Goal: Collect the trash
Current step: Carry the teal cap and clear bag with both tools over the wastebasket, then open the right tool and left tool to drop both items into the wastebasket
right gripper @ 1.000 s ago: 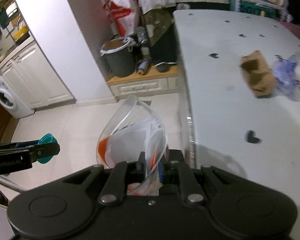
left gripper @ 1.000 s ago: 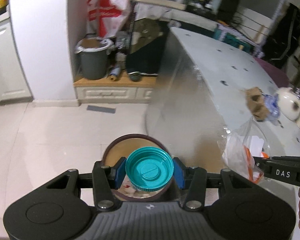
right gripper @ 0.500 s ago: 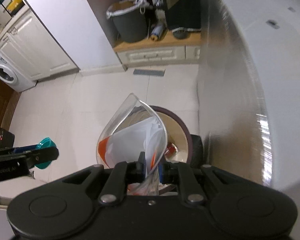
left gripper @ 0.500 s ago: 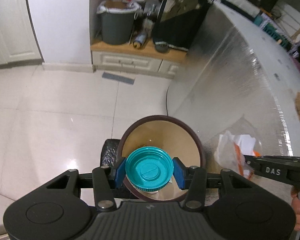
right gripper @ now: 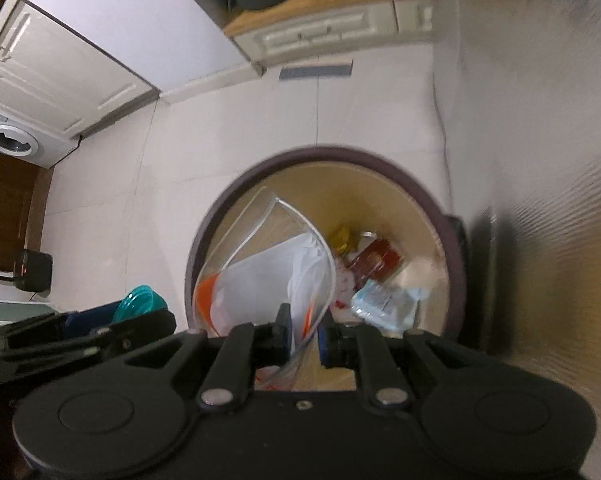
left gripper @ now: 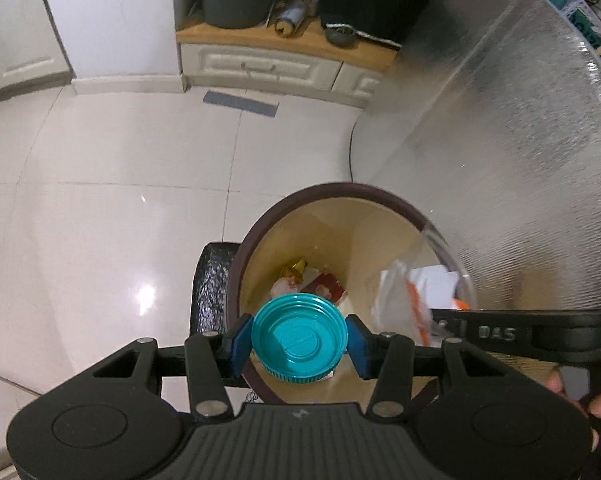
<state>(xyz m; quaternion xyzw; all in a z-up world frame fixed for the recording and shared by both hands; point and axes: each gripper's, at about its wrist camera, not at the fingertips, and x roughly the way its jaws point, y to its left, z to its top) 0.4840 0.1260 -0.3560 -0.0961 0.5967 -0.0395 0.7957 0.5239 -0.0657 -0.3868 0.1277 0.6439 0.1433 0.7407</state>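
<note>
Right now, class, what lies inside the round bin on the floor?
Inside the bin: a gold wrapper, a red packet and a clear blue-tinted pack. The held plastic bag covers the rest.

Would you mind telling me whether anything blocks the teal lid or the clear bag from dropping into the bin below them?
Nothing visible does. The teal lid and the clear plastic bag both hang over the open mouth of the bin, which has no cover and holds only a little trash at the bottom.

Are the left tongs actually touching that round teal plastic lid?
Touching. The left wrist view shows the left tongs with both blue pads pressed against opposite edges of the round teal plastic lid.
</note>
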